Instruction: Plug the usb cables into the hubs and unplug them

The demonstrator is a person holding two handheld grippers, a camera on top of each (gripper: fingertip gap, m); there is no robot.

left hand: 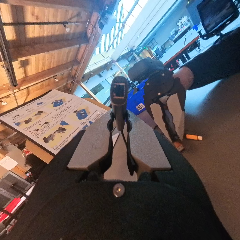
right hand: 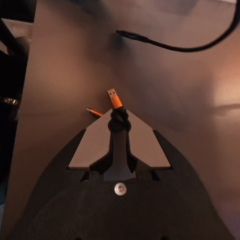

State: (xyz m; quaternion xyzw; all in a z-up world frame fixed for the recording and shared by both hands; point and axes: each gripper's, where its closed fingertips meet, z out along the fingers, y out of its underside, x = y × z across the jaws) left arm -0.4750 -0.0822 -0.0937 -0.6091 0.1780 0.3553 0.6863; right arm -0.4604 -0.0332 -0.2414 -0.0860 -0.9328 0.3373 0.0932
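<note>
Two grippers each pinch one part. At far left in the left wrist view, a printed instruction sheet (left hand: 52, 120) with small pictures leans on a board. Right of it, the left gripper (left hand: 118, 121) clamps its black fingertips on a dark, smooth-cased hub (left hand: 118, 98), long axis running up and away from the camera, the squarish port on its end face turned toward the lens and a thin black lead trailing back between the fingers. Behind it stands a blue bin (left hand: 136, 100). Farther right, the right gripper (left hand: 177, 140), held by a person's hand (left hand: 184, 77), tips down to the grey table (left hand: 214, 155), nipping an orange USB plug (left hand: 179, 146); a second orange connector (left hand: 194, 137) lies just beside it. In the right wrist view, that gripper (right hand: 118, 114) grips the plug (right hand: 115, 100) by its black collar, the metal tip pointing away and slightly left. A black cable (right hand: 168, 45) curves across the far right.
</note>
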